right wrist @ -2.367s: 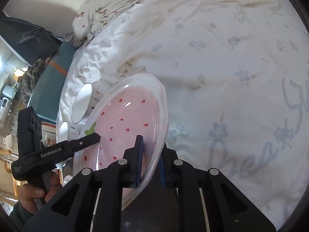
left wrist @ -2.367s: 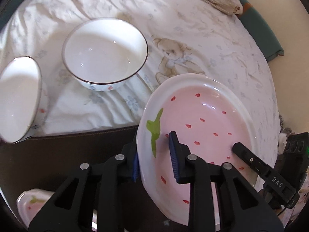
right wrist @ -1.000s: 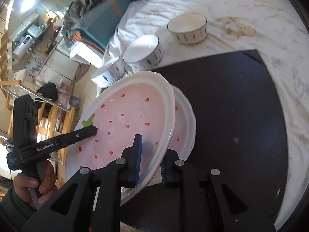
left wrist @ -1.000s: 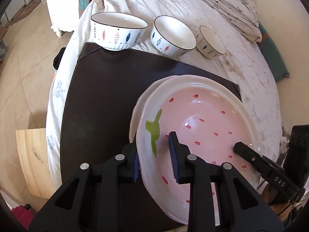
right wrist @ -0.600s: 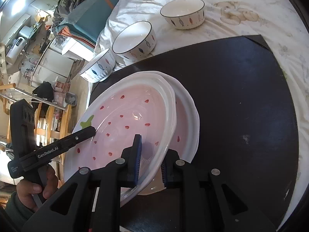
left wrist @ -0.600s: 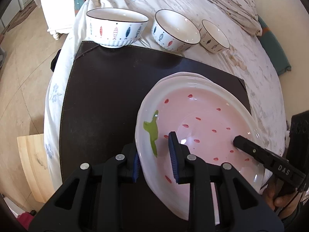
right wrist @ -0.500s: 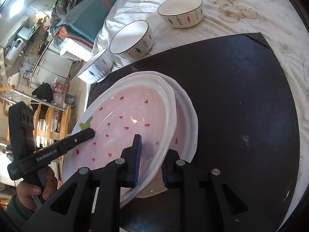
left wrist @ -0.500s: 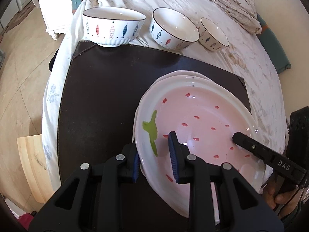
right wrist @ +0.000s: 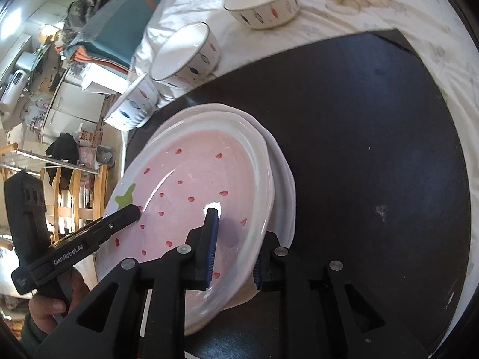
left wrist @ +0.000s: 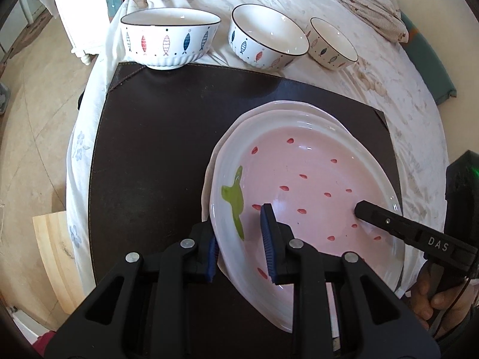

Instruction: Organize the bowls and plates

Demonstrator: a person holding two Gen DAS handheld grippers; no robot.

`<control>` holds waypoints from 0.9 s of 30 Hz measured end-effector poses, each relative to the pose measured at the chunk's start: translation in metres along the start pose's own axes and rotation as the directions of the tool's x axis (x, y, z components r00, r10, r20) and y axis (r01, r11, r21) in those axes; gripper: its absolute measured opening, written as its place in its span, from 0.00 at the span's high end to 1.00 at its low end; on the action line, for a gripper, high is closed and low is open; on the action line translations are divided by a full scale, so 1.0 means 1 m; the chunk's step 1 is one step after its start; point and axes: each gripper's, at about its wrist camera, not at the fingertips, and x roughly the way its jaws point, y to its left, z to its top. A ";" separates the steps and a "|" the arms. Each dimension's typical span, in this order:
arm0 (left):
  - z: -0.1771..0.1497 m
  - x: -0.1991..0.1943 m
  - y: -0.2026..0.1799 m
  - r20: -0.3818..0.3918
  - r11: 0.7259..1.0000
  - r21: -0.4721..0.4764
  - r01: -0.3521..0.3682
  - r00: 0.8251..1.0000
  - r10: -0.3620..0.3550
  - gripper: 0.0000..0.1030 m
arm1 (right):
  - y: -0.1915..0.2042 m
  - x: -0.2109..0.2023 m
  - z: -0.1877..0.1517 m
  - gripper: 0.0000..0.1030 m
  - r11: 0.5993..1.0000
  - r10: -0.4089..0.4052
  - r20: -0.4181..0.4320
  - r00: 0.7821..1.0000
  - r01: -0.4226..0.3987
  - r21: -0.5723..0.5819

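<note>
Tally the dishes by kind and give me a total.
Plates: 2, the top plate stacked on the lower plate.
Bowls: 3, the big bowl, the middle bowl, the small bowl.
Total: 5.

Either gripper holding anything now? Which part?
Unclear: both straddle opposite rims of the strawberry plate, left gripper, right gripper, jaws widened, over the lower plate.
</note>
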 end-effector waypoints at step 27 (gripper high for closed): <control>-0.005 -0.008 -0.012 -0.012 0.993 0.079 -0.084 0.996 0.085 0.79 | -0.007 -0.001 0.007 0.83 0.999 -0.034 0.017 0.999 0.033 0.038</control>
